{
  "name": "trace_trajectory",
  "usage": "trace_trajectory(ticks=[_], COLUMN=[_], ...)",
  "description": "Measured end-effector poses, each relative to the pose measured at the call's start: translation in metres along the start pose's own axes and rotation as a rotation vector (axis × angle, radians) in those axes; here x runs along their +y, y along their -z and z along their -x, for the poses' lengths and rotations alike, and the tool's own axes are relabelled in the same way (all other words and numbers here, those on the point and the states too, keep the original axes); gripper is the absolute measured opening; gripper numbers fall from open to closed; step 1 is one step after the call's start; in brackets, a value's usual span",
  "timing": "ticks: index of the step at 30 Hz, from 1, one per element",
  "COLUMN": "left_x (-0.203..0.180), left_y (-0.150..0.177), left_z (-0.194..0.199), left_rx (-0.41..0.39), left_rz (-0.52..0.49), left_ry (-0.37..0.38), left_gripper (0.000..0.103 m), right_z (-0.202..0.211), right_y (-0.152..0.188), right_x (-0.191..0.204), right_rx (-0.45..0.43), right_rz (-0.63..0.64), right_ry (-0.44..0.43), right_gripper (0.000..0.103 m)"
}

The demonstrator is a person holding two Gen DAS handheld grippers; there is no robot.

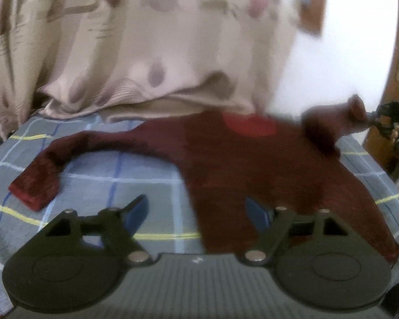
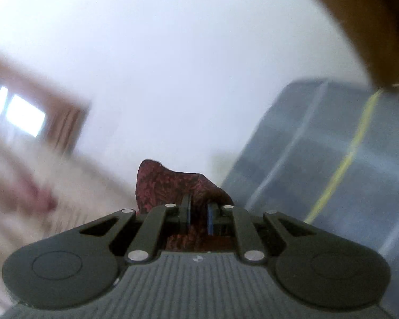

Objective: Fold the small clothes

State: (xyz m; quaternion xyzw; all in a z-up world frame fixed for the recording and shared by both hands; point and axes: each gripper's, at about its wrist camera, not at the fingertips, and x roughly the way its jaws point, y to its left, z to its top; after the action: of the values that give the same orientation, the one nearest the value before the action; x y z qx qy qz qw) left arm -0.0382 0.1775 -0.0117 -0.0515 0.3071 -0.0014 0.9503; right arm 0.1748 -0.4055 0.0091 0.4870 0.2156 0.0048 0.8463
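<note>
Garment: a small dark red sweater [image 1: 242, 164] lies spread on the checked sheet [image 1: 114, 164], neck patch toward the far edge by the patterned curtain [image 1: 146, 40], hem toward the left gripper.
Long axis: sleeve to sleeve, running across the left wrist view, roughly square to the line the left gripper points along.
Free sleeve: the left sleeve [image 1: 53, 170] curves out flat over the sheet, its cuff nearest the camera and well to the left of the body.
Lifted sleeve: the right sleeve [image 1: 332, 122] is raised off the sheet at the far right, its cuff pinched by the right gripper [image 1: 377, 122].
Right gripper: jaws together and clamped on that cuff; in its own view the red knit [image 2: 173, 186] bunches between and above the blue pads [image 2: 211, 220], with wall ahead and the sheet [image 2: 332, 159] off to its right.
Left gripper: the left gripper [image 1: 196, 212] hovers low over the near edge of the sheet, jaws apart, nothing between them; its right finger sits over the hem, its left finger over bare sheet.
Nearer hand: the left gripper is the one close to the free sleeve and the hem's left corner; the right one is already taken up.
Key relation: the body lies between the two sleeves, so the held cuff has to travel leftward across the chest, along the long axis.
Likely step: first sleeve fold just begun; judged early in the task.
Risk: the knit looks soft and may drag the body sideways unless the hem is pinned.
</note>
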Motion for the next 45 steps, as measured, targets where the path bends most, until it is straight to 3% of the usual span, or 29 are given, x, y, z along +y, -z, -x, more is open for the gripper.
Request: trace_trajectory(ticks=[10, 13, 15, 17, 19, 20, 22, 24, 26, 28, 31, 34, 36, 42, 44, 45], left_x=[-0.049, -0.059, -0.066, -0.071, -0.072, -0.072, -0.07, -0.067, -0.065, -0.062, -0.047, -0.027, -0.013, -0.002, -0.009, -0.013], left_y=[-0.008, -0.008, -0.007, -0.006, -0.007, -0.007, -0.007, -0.004, 0.001, 0.01, 0.024, 0.039, 0.05, 0.091, 0.1, 0.101], left_z=[-0.019, -0.028, -0.033, -0.037, -0.037, -0.036, -0.032, -0.027, -0.022, -0.019, -0.012, -0.003, 0.001, -0.007, -0.014, -0.014], left_rx=[0.02, 0.029, 0.026, 0.029, 0.017, 0.008, -0.013, -0.031, -0.051, -0.054, -0.032, 0.007, 0.052, 0.269, 0.29, 0.277], left_rz=[-0.073, -0.074, -0.08, -0.071, -0.054, -0.046, -0.029, -0.019, -0.018, -0.02, 0.05, 0.109, 0.146, 0.261, 0.249, 0.229], left_ry=[0.008, 0.02, 0.032, 0.036, 0.042, 0.039, 0.052, 0.06, 0.046, 0.025, -0.009, -0.029, -0.024, 0.147, 0.2, 0.205], left_gripper=[0.08, 0.08, 0.08, 0.08, 0.08, 0.08, 0.08, 0.08, 0.08, 0.08, 0.08, 0.08, 0.08, 0.08, 0.081, 0.09], right_z=[0.018, 0.016, 0.016, 0.016, 0.018, 0.021, 0.03, 0.038, 0.056, 0.081, 0.117, 0.144, 0.16, 0.164, 0.174, 0.181], right_y=[-0.08, -0.094, -0.099, -0.1, -0.094, -0.09, -0.081, -0.059, -0.022, 0.02, 0.078, 0.131, 0.15, 0.18, 0.179, 0.177], right_x=[-0.13, -0.167, -0.195, -0.215, -0.234, -0.236, -0.224, -0.201, -0.167, -0.139, -0.121, -0.118, -0.112, -0.107, -0.102, -0.104], right_rx=[-0.168, -0.136, -0.117, -0.134, -0.12, -0.1, -0.028, 0.121, 0.291, 0.406, 0.533, 0.606, 0.567, 0.594, 0.613, 0.608], right_rz=[-0.144, -0.224, -0.316, -0.414, -0.515, -0.511, -0.393, -0.263, -0.07, 0.107, 0.227, 0.311, 0.376, 0.331, 0.299, 0.298], right_ry=[0.089, 0.005, -0.026, -0.062, -0.129, -0.162, -0.18, -0.215, -0.242, -0.215, -0.17, -0.075, -0.057, -0.113, -0.154, -0.163], right_gripper=[0.017, 0.02, 0.035, 0.074, 0.094, 0.094, 0.094, 0.094, 0.094, 0.094, 0.093, 0.091, 0.091, 0.091, 0.089, 0.089])
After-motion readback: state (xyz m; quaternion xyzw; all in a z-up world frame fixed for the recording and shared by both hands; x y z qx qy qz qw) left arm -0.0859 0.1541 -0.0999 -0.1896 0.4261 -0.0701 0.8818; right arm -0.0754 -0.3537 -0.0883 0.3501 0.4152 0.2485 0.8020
